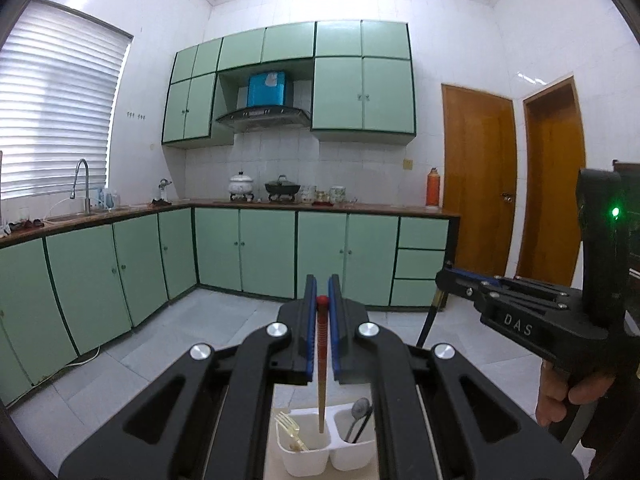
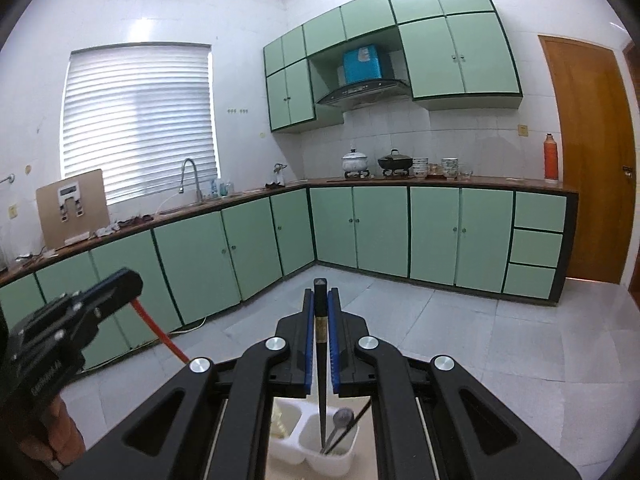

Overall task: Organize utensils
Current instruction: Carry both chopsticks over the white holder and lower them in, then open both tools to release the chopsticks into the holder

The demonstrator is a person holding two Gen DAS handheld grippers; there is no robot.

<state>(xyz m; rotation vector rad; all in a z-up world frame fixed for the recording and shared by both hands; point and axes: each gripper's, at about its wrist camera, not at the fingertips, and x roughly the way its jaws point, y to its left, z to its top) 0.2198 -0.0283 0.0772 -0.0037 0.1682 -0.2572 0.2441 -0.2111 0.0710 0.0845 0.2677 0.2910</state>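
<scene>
My left gripper (image 1: 322, 280) is shut on a wooden chopstick with a red ribbed top (image 1: 321, 344). It hangs upright, its tip over the left compartment of a white two-part holder (image 1: 304, 464). That compartment holds a pale yellow fork (image 1: 290, 426); the right one holds a metal spoon (image 1: 360, 408). My right gripper (image 2: 321, 292) is shut on a black chopstick (image 2: 321, 360), whose tip reaches down at the holder's (image 2: 340, 462) right compartment beside the spoon (image 2: 343, 418). Each gripper shows in the other's view: the right one (image 1: 442, 276), the left one (image 2: 130, 280).
The holder stands on a beige surface right below both grippers. Beyond lies tiled floor, then green cabinets (image 1: 248, 252) under a counter with pots, a sink tap (image 1: 82, 184) and an orange flask (image 1: 432, 186). Wooden doors (image 1: 480, 184) are at the right. A hand (image 1: 568, 396) grips the right handle.
</scene>
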